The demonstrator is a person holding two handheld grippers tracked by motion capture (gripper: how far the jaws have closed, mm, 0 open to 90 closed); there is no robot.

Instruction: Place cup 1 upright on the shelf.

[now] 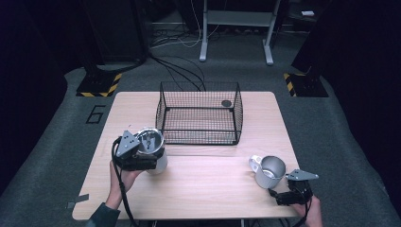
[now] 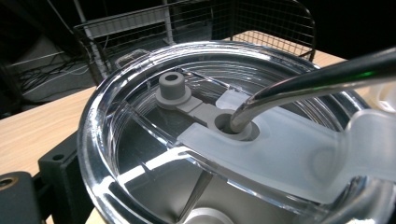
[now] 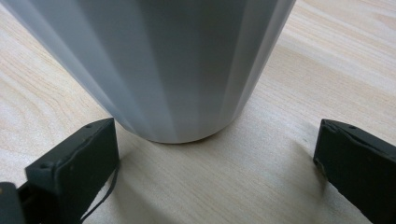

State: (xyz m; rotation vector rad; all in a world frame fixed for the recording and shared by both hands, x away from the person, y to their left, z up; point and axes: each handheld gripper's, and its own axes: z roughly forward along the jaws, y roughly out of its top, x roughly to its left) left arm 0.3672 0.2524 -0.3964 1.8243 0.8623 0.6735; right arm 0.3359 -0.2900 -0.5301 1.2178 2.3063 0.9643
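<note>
So we've got a light wood table [image 1: 198, 184] with three containers on it. At the back sits a black wire basket [image 1: 199, 113]; we can see a small dark round thing [image 1: 226, 103] near its back right corner, too small for us to say what it is. The rest of the basket floor looks bare through the mesh.

Front left is a tumbler [image 1: 153, 153] with a clear lid [image 2: 140, 140], standing just in front of the basket's left corner. In the left gripper view we're looking right down on that lid: a metal straw [image 2: 317, 79] goes through a grey grommet in it, and there's a little grey plug beside the hole. Contents under the lid we can't make out.

The left gripper [image 1: 137, 156] is pressed up against the tumbler's side from the left. We see one black jaw at the lower left of its own view, right by the rim, but we honestly can't tell whether it's actually clamping the tumbler or how wide it stands.

Front right is a grey mug [image 1: 268, 171], upright, handle pointing left, and it looks empty inside from above. The right gripper [image 3: 215, 163] sits low on the table just in front of it, jaws spread wide, one either side of the mug's base, holding nothing and not touching it.
</note>
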